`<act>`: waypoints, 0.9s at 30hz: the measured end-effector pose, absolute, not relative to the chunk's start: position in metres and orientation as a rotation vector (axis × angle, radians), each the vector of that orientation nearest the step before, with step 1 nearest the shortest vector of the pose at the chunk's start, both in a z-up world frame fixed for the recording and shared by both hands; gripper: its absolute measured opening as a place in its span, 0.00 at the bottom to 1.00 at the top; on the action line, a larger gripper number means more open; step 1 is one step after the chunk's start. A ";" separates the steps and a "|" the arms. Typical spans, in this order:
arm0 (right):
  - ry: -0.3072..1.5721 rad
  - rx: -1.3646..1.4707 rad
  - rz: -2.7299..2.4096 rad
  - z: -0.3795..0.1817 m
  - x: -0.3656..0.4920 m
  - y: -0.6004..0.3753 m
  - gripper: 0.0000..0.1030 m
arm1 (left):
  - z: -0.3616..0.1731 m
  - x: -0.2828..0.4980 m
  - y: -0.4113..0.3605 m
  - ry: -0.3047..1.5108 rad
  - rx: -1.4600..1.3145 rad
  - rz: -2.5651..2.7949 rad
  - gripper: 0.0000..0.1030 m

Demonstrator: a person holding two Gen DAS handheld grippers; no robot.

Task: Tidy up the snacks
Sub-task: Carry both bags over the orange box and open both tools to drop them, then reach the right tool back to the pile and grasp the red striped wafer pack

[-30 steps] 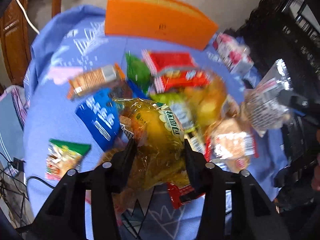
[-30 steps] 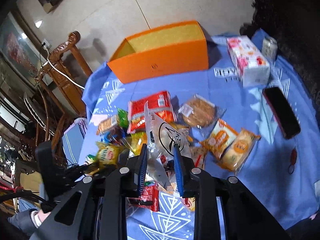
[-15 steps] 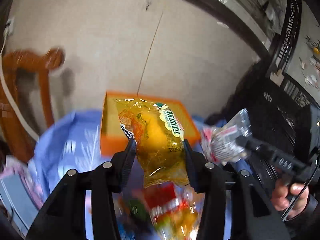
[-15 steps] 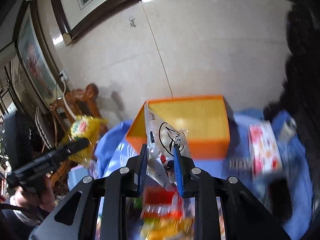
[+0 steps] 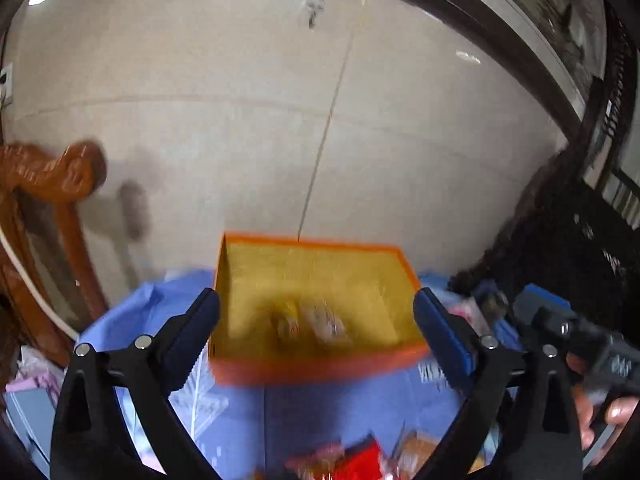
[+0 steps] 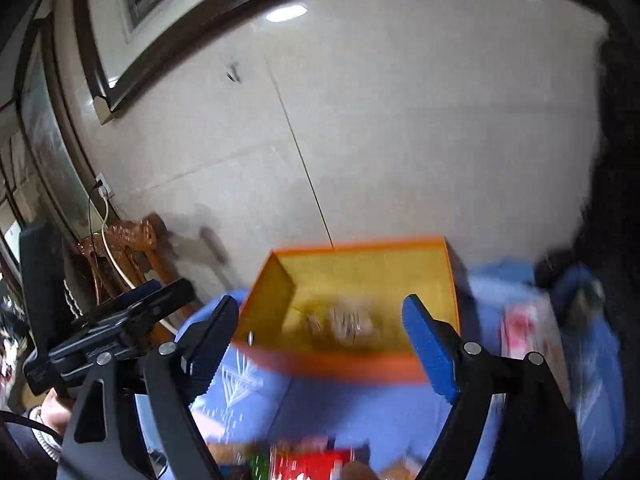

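An orange box (image 5: 320,368) with a yellow inside stands on the blue tablecloth (image 5: 352,412) by the wall; it also shows in the right wrist view (image 6: 344,364). Two blurred snack packets (image 5: 308,322) lie inside it, also seen in the right wrist view (image 6: 344,322). My left gripper (image 5: 316,336) is open and empty, just in front of the box. My right gripper (image 6: 316,344) is open and empty, also in front of the box. Each gripper shows at the edge of the other's view.
Blurred loose snacks, one a red packet (image 5: 360,460), lie on the cloth at the bottom edge. A white and pink tissue box (image 6: 528,332) sits right of the orange box. A carved wooden chair (image 5: 48,216) stands left. The wall is close behind.
Both grippers lifted their packets from the pile towards the orange box, then opened. The yellow packet and the clear packet now lie inside the box.
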State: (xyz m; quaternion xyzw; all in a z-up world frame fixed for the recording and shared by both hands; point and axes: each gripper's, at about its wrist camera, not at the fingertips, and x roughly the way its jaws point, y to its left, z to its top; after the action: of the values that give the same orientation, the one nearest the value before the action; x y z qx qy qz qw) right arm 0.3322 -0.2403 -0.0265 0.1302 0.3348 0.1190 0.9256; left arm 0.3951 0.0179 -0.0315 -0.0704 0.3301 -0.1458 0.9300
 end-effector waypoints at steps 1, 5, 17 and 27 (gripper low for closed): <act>0.711 0.286 0.238 -0.033 0.322 -0.244 0.82 | -0.036 0.386 0.021 0.689 -0.141 -0.295 0.92; 0.785 0.296 0.194 -0.059 0.268 -0.250 0.82 | -0.058 0.333 0.039 0.729 -0.151 -0.275 0.93; 1.095 0.152 0.237 -0.180 0.130 -0.232 0.82 | -0.121 0.162 0.072 0.889 -0.148 -0.263 0.93; 1.147 0.191 0.219 -0.221 0.128 -0.213 0.74 | -0.116 0.130 0.057 0.893 -0.142 -0.275 0.93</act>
State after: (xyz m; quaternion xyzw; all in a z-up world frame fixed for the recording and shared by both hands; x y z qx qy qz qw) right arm 0.1284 -0.2131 -0.2208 0.0902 0.5406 0.1031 0.8301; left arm 0.1298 0.0568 -0.1160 -0.0686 0.4302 -0.1324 0.8903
